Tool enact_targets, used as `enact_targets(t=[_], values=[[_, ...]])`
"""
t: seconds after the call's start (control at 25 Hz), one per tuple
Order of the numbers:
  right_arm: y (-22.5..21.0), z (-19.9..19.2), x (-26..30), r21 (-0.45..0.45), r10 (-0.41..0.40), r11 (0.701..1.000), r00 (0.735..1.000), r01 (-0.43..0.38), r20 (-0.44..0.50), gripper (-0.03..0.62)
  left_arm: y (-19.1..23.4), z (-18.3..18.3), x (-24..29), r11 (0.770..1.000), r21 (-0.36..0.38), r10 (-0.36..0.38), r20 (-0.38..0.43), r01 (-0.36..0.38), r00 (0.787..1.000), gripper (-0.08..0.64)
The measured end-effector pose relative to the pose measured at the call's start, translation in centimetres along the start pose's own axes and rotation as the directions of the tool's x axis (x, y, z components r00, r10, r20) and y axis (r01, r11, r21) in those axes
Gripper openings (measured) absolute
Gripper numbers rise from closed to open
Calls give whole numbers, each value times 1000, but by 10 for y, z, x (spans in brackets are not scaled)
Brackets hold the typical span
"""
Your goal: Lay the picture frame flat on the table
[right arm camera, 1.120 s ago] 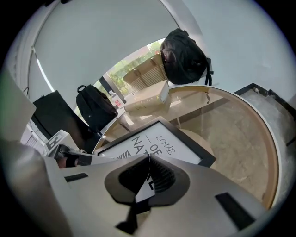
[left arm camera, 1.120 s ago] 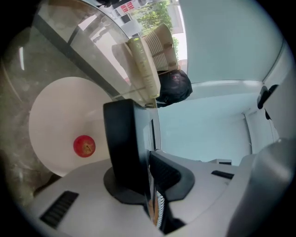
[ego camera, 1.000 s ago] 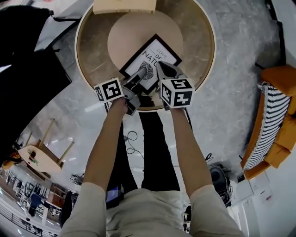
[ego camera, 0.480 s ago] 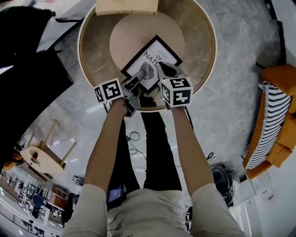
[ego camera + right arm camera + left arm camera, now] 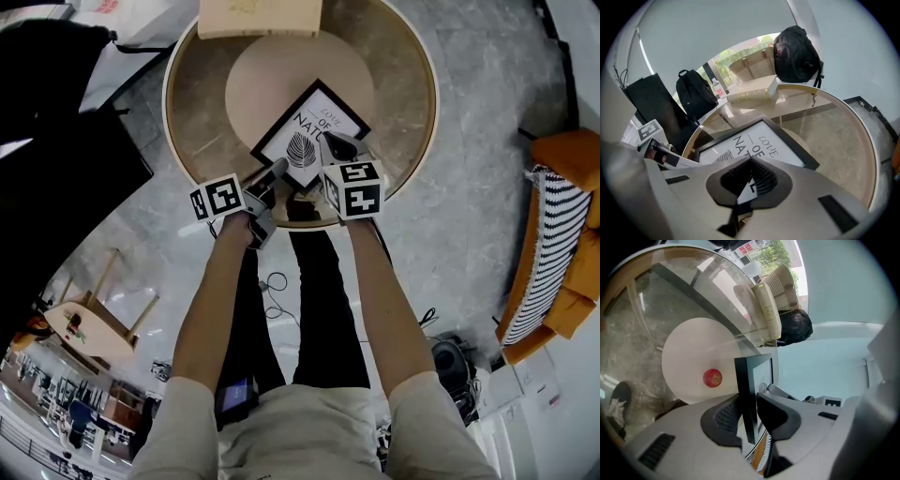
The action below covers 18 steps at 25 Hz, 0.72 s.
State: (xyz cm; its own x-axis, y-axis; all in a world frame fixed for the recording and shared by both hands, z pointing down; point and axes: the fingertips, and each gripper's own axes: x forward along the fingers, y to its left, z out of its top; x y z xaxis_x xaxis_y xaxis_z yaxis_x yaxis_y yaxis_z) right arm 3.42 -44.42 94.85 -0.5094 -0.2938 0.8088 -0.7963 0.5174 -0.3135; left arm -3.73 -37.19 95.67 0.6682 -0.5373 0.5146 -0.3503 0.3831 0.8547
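Note:
The black picture frame [image 5: 305, 122] with a white print is over the round glass table [image 5: 398, 84], near its front edge. My left gripper [image 5: 277, 171] is shut on the frame's lower left edge. In the left gripper view the black frame edge [image 5: 743, 380] stands pinched between the two jaws of this gripper [image 5: 749, 411]. My right gripper [image 5: 330, 141] is at the frame's lower right side. In the right gripper view its jaws [image 5: 750, 161] are shut tip to tip over the printed face of the frame [image 5: 759, 138]. I cannot tell whether they touch it.
A pale cardboard box [image 5: 258, 17] lies at the table's far edge. Below the glass is a pale round disc [image 5: 689, 357] with a small red round thing [image 5: 712, 378] on it. A black backpack [image 5: 797, 47] is beyond the table, and an orange sofa [image 5: 553, 244] is at the right.
The frame and both grippers have shifted slightly toward the table's near edge. The left grip on the frame has not changed.

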Motion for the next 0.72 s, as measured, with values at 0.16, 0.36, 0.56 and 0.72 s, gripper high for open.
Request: enact_targets(t=[0.16,0.36,0.56,0.72], values=[[0,-2,-3,16,-10,1000,1000,10,-5,34,3,-6,-7,1000,-8,13,-10,-13,1000,101],[0,-8,-3,-58,-54,997,998,52,-26,35,10,-14,-20,999,-11,36,-22,-36,999,101],[0,-9,-3,-57,-90,994,996,90,1,35,4,-14,-32,998,61,14,-33,-12,999,101],[21,2,-27,-72,-164,983,982,171,96,35,-16,-18,-54,981,190,-9,-91,26,996,101]])
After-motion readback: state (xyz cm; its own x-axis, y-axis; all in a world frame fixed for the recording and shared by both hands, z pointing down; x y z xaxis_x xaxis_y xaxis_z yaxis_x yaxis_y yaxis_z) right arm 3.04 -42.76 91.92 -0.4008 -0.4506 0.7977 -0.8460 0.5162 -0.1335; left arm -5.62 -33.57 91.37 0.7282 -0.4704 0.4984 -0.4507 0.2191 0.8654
